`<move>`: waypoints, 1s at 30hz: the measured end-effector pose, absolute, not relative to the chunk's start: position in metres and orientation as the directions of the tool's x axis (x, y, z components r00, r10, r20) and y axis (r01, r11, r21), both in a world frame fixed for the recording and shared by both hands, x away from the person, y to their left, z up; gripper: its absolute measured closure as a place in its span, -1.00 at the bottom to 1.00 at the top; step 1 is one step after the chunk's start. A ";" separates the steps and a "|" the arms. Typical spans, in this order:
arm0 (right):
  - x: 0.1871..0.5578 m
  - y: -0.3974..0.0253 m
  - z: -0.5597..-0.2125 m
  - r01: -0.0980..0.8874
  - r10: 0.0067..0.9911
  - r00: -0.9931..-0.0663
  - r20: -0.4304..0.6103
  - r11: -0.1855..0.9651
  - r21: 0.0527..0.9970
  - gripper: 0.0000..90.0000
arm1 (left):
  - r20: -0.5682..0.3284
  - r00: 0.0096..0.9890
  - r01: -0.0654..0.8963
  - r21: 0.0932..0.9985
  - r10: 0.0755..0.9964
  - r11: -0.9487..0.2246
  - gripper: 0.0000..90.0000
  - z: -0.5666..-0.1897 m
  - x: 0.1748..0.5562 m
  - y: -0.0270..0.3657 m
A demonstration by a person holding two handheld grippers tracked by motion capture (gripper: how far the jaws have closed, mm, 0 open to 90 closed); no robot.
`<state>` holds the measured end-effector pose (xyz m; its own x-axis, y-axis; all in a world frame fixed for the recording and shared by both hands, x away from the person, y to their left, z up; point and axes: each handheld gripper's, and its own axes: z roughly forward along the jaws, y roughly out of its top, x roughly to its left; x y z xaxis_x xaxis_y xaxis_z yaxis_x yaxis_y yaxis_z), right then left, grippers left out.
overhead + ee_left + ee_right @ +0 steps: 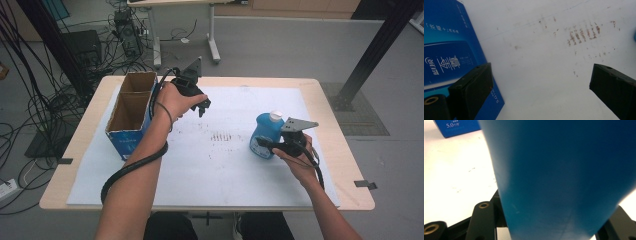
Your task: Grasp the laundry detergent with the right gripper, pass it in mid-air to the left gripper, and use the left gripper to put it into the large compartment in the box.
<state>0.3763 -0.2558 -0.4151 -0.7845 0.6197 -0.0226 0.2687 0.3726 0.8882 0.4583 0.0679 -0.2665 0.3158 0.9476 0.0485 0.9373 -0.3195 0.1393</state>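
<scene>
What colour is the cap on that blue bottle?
White: the cap tops the blue bottle, which stands upright at the right gripper. The high view shows it best.

We see a pale wooden bench (345, 165) with rounded corners, most of its top covered by a white sheet (225, 165) marked with faint brown smudges. It stands on a grey floor (280, 45). Black cables (30, 100) sprawl at the left, near a dark box (82, 45). Behind stands a second table with white legs (214, 35). A black post (375, 50) rises at the right.
</scene>
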 end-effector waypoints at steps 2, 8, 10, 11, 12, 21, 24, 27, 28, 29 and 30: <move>0.376 -0.256 -0.415 0.269 0.620 -0.784 -0.023 0.372 0.888 -0.06 | 0.049 0.316 0.937 0.141 0.948 -0.319 -0.88 -0.267 0.458 0.068; 0.376 -0.256 -0.415 0.268 0.622 -0.783 -0.024 0.372 0.889 -0.06 | 0.052 0.320 0.936 0.140 0.946 -0.324 -0.88 -0.266 0.458 0.067; 0.376 -0.255 -0.415 0.270 0.624 -0.781 -0.022 0.370 0.889 -0.06 | 0.052 0.320 0.935 0.140 0.946 -0.325 -0.88 -0.266 0.458 0.067; 0.376 -0.255 -0.415 0.269 0.623 -0.782 -0.024 0.371 0.889 -0.06 | 0.051 0.320 0.936 0.141 0.946 -0.324 -0.88 -0.267 0.458 0.067; 0.376 -0.255 -0.415 0.271 0.624 -0.781 -0.022 0.371 0.888 -0.06 | 0.051 0.321 0.936 0.139 0.946 -0.325 -0.88 -0.267 0.458 0.066; 0.377 -0.256 -0.415 0.265 0.618 -0.786 -0.025 0.373 0.889 -0.06 | 0.054 0.322 0.935 0.140 0.945 -0.327 -0.88 -0.266 0.459 0.065; 0.377 -0.256 -0.415 0.263 0.617 -0.787 -0.026 0.373 0.890 -0.06 | 0.054 0.323 0.934 0.142 0.945 -0.327 -0.88 -0.266 0.459 0.065; 0.376 -0.256 -0.416 0.265 0.618 -0.786 -0.025 0.372 0.890 -0.06 | 0.054 0.323 0.934 0.140 0.945 -0.328 -0.88 -0.265 0.458 0.065; 0.376 -0.256 -0.416 0.264 0.618 -0.786 -0.025 0.372 0.890 -0.06 | 0.054 0.324 0.934 0.142 0.944 -0.329 -0.88 -0.265 0.458 0.065; 0.376 -0.256 -0.416 0.264 0.618 -0.785 -0.025 0.371 0.890 -0.06 | 0.056 0.324 0.934 0.141 0.944 -0.329 -0.88 -0.265 0.458 0.065; 0.376 -0.256 -0.416 0.264 0.619 -0.785 -0.025 0.370 0.891 -0.06 | 0.057 0.323 0.934 0.142 0.945 -0.328 -0.88 -0.265 0.458 0.064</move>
